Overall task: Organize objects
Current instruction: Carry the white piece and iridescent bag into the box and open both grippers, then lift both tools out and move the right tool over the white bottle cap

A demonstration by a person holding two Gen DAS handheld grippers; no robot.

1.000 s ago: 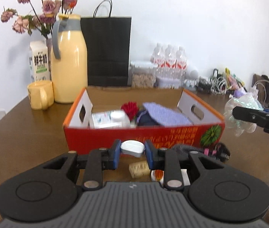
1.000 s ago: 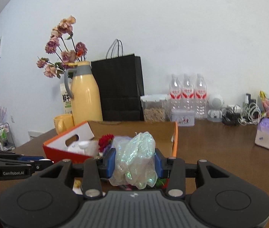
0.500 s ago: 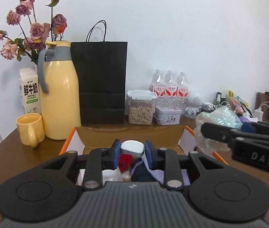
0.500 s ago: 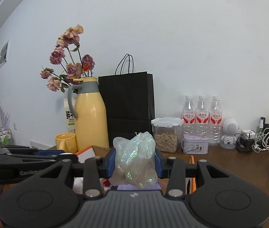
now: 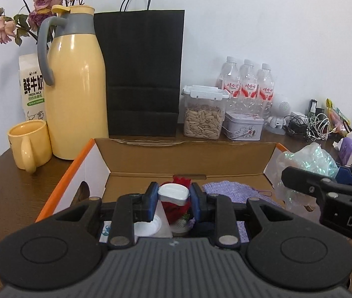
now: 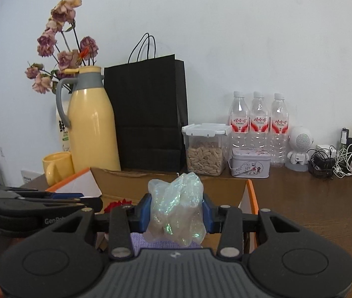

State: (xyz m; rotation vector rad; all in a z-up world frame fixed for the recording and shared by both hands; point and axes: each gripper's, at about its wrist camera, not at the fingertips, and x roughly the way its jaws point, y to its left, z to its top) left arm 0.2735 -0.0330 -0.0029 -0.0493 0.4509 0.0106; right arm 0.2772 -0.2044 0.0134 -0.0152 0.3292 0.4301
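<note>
A brown wooden table (image 5: 7, 193) carried an open cardboard box (image 5: 183, 159) with orange-edged flaps, and behind it along the white wall stood a black paper bag (image 5: 141, 72), a yellow thermos jug (image 5: 75, 94) and a yellow mug (image 5: 29, 146). Inside the box lay a purple knitted cloth (image 5: 230, 190) and a red flower (image 5: 182, 181). The left gripper (image 5: 173, 196) hung over the box interior, its blue-padded jaws clamped on a small white lidded container (image 5: 173, 193) held above the red flower. The right gripper (image 6: 176, 213) was over the right part of the box, above the purple cloth, its jaws squeezed on a crumpled iridescent plastic bag (image 6: 176, 211), which bulged above and below the pads.
</note>
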